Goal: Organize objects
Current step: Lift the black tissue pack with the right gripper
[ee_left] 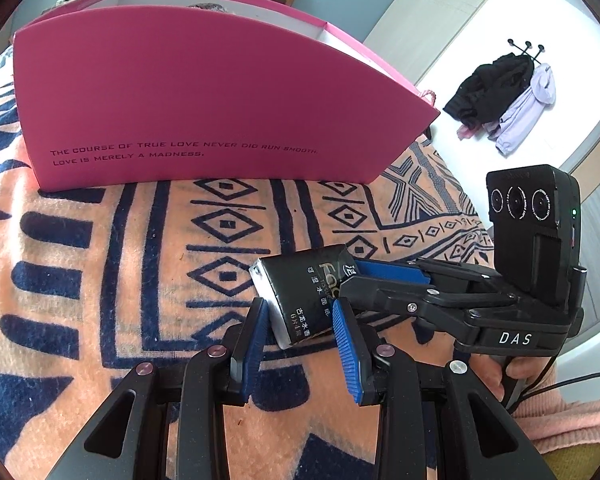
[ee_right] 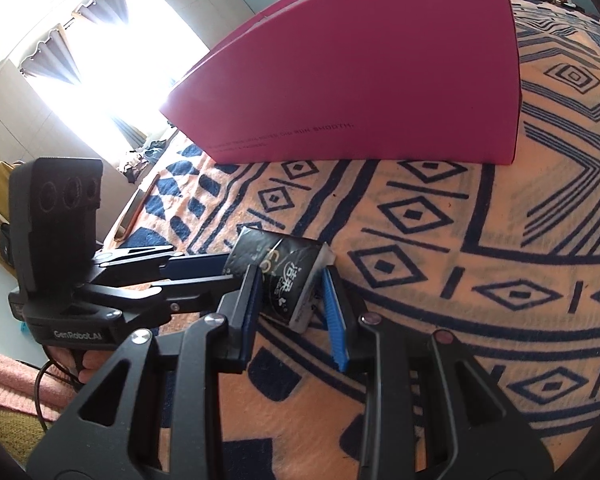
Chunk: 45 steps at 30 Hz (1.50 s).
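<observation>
Both the left gripper (ee_left: 300,326) and right gripper (ee_right: 292,300) are clamped on one black tissue pack (ee_left: 300,296), sharing its weight. The open pink box (ee_left: 204,100) ahead of them on the bed looks its likely home.

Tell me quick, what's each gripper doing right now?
Left gripper: closed on the black tissue pack.
Right gripper: closed on the same pack.

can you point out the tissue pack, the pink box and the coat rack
tissue pack (ee_left: 300,300): left wrist view, its black printed top face
pink box (ee_left: 204,112): left wrist view, its front wall above the lettering
coat rack (ee_left: 504,96): left wrist view, the clothes hanging on it
</observation>
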{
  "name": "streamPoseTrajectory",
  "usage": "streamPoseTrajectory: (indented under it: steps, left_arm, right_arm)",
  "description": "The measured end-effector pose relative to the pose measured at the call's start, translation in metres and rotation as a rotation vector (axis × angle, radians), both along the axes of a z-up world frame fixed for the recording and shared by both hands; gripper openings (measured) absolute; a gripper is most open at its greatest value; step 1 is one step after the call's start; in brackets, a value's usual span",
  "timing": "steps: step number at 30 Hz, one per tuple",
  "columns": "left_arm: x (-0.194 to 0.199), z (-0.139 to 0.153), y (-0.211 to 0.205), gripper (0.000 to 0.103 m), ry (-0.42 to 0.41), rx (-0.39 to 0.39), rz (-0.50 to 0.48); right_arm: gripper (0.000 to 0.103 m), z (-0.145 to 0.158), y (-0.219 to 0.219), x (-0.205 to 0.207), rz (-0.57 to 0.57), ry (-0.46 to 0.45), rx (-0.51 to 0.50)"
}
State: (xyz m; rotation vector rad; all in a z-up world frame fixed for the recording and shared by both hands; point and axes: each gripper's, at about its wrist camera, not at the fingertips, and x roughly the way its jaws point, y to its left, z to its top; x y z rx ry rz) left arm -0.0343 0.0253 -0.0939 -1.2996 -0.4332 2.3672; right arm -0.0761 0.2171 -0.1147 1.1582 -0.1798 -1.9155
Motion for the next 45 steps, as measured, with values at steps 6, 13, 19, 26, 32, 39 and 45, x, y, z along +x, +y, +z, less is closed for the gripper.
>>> streamPoseTrajectory:
  steps: [6,13,19,26,32,39,45]
  left_arm:
    - [-0.001,0.002,0.005,0.034,0.005,-0.007,-0.003]
    - [-0.002,0.008,0.009,0.034,0.021,-0.011,-0.011]
    - [-0.002,0.016,0.012,0.034,0.041,-0.017,-0.019]
    - [-0.003,0.025,0.015,0.033,0.067,-0.029,-0.022]
    - [-0.002,0.031,0.017,0.033,0.082,-0.035,-0.027]
    - [-0.001,0.034,0.019,0.033,0.09,-0.032,-0.031]
    - [-0.001,0.041,0.02,0.033,0.108,-0.03,-0.038]
  right_arm:
    - [0.03,0.003,-0.001,0.002,-0.01,0.024,0.005]
    - [0.03,0.011,-0.006,0.007,-0.019,0.053,0.0]
    - [0.03,0.018,0.0,0.008,-0.033,0.068,-0.014]
    - [0.03,0.025,0.002,0.01,-0.045,0.086,-0.02]
    - [0.03,0.029,0.004,0.011,-0.048,0.095,-0.028]
    - [0.03,0.034,0.012,0.013,-0.053,0.106,-0.034]
    - [0.03,0.038,0.014,0.013,-0.059,0.116,-0.039]
